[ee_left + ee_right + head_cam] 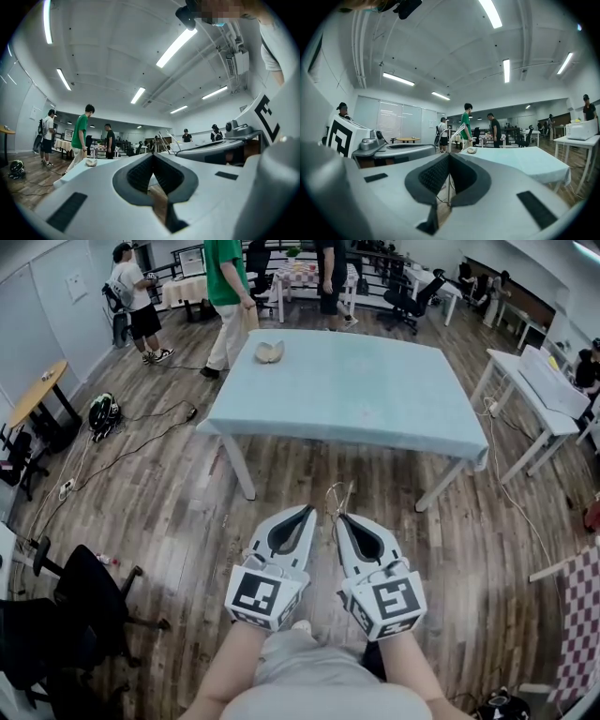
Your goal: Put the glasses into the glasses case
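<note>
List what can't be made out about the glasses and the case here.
- glasses: head view, only thin wires show at the right claw tip; the lenses are too small to read.
- glasses case: head view, far across the table; too small to see inside.

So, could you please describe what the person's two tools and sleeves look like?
The left tool and right tool share pale grey tapering shells with dark ridged pads lining a teardrop opening. At each rear sits a cube, left and right, bearing black-and-white square markers. No sleeves cover the forearms.
</note>
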Motion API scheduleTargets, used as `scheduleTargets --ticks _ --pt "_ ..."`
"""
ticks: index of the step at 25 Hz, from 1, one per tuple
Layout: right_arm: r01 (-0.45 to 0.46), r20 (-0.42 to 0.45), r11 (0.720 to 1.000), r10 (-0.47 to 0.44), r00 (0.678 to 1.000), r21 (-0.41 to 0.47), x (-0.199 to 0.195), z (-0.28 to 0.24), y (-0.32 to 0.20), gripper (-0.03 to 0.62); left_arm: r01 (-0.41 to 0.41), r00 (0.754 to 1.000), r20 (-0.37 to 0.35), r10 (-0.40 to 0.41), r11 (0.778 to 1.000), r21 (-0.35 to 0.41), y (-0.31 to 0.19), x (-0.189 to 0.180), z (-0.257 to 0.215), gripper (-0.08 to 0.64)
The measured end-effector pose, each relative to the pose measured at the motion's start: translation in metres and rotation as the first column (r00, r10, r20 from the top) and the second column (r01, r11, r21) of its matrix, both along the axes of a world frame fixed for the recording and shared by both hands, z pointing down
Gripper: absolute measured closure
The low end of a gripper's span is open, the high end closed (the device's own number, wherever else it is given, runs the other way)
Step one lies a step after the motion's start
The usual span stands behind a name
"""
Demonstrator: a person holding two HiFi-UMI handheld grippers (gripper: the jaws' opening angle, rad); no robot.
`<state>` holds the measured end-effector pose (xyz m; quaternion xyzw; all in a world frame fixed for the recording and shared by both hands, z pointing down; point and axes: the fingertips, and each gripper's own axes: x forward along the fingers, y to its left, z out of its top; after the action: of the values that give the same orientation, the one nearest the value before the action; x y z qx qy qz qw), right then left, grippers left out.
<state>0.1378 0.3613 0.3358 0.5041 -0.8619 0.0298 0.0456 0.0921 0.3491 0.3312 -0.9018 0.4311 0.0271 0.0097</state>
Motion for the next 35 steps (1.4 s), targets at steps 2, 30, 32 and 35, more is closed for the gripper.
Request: scheduleTargets --ticks 2,30,32,35 --pt "0.003 -0.001 1.000 -0.003 1.000 -0.002 -0.008 0.001 -0.007 0.584 0.002 1.000 -0.008 -0.002 1.000 -0.005 -0.008 -0.008 0.001 0.551" --pt "0.110 0.033 0.992 -0.108 0.994 -0.066 -0.045 0.025 -0.176 0.584 0.149 0.989 -0.006 -0.150 0.987 -0.065 -0.171 -0.070 0.028 0.551" --pt "0.124 0.031 0.990 -0.122 0.992 -0.069 -0.045 0.024 -0.196 0.584 0.159 0.987 -0.004 -0.160 0.985 -0.063 -0.191 -0.070 0.026 0.551" --pt "0.147 0.027 0.986 -0.145 0.989 -0.075 -0.048 0.022 -0.227 0.584 0.170 0.985 0.002 -0.170 0.983 -0.064 -0.219 -0.068 0.026 0.551"
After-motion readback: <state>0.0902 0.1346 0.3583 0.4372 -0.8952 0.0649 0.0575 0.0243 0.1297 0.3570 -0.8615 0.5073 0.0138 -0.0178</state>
